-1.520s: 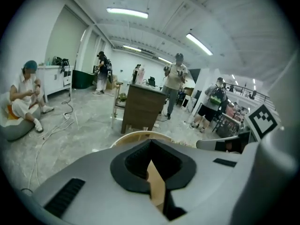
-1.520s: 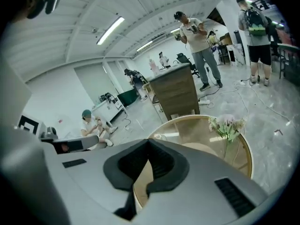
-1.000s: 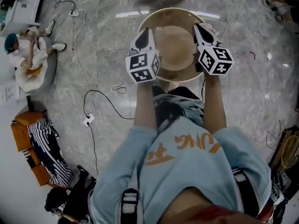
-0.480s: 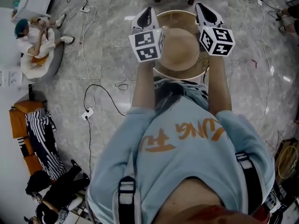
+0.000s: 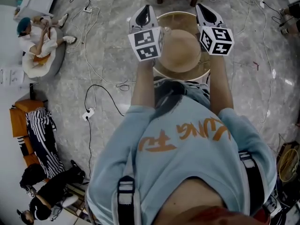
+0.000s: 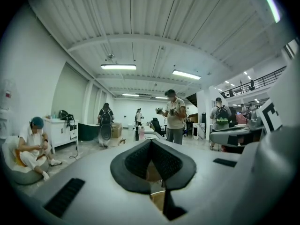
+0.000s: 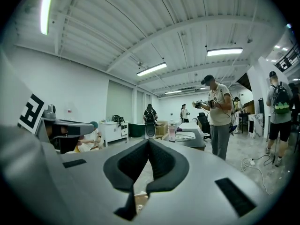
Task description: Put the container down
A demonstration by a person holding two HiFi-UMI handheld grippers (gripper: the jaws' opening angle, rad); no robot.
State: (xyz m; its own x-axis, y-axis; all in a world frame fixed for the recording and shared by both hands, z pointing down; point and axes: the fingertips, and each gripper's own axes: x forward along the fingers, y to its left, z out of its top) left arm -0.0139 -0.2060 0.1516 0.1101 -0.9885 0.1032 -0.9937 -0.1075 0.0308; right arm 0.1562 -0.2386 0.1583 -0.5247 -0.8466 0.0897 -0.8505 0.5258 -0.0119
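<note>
Upper middle of the head view: the left gripper sits at the left rim of the container. Its jaws are closed, with a tan strip of the container's wall showing in the gap, so it looks clamped on the rim. The container is a round tan tub with no long axis, held up in the air between the two grippers and well above the marble floor. The right gripper mirrors the left at the right rim, jaws pressed together with a sliver of tan low between them, likely pinching too. Both are equally near, and the way down is straight below. No label reads on the tub. The person's blue shirt carries orange lettering, "UNG" legible upside down.
</note>
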